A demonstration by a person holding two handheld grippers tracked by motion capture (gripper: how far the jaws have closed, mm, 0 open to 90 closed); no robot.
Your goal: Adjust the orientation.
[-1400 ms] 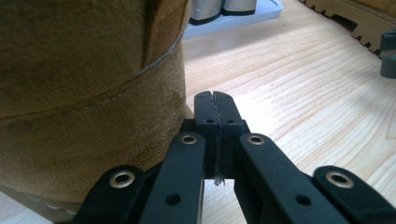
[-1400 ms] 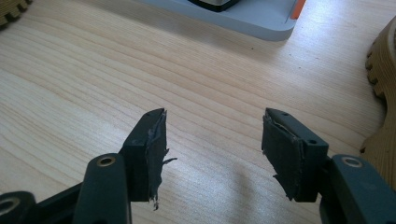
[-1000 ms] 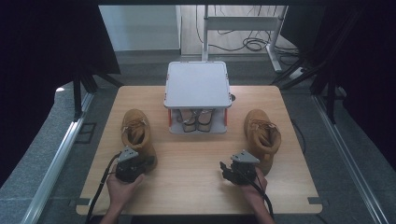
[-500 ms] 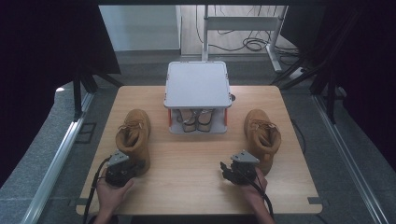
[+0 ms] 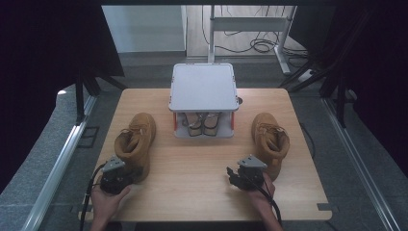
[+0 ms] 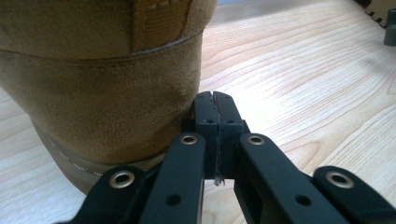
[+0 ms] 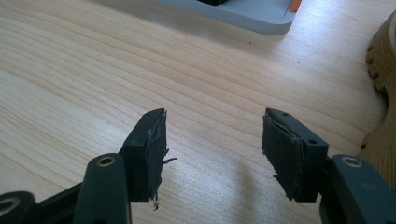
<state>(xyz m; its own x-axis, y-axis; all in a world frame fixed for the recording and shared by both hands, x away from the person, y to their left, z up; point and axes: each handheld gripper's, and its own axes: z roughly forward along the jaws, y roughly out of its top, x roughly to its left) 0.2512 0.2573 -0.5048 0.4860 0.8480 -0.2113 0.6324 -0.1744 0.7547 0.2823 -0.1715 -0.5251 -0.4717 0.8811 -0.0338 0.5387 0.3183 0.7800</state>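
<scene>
Two tan suede boots stand on the wooden table (image 5: pixel 202 159): the left boot (image 5: pixel 135 140) and the right boot (image 5: pixel 270 138). My left gripper (image 5: pixel 127 172) is low at the left boot's heel. In the left gripper view its jaws (image 6: pixel 215 101) are shut with nothing between them, the tips just right of the boot's heel (image 6: pixel 102 98). I cannot tell whether they touch it. My right gripper (image 5: pixel 234 174) rests near the front edge, left of the right boot. Its jaws (image 7: pixel 212 135) stand open over bare wood, with the boot's sole (image 7: pixel 380 88) at the right.
A grey two-level rack (image 5: pixel 203 86) stands at the back middle, with a pair of shoes (image 5: pixel 202 122) under its top plate. Its base (image 7: pixel 243 11) lies ahead of the right gripper. Cables trail from both grippers toward the near edge.
My left gripper has slid left and back toward the near edge, away from the boot's heel side. The right gripper and both boots have kept still.
</scene>
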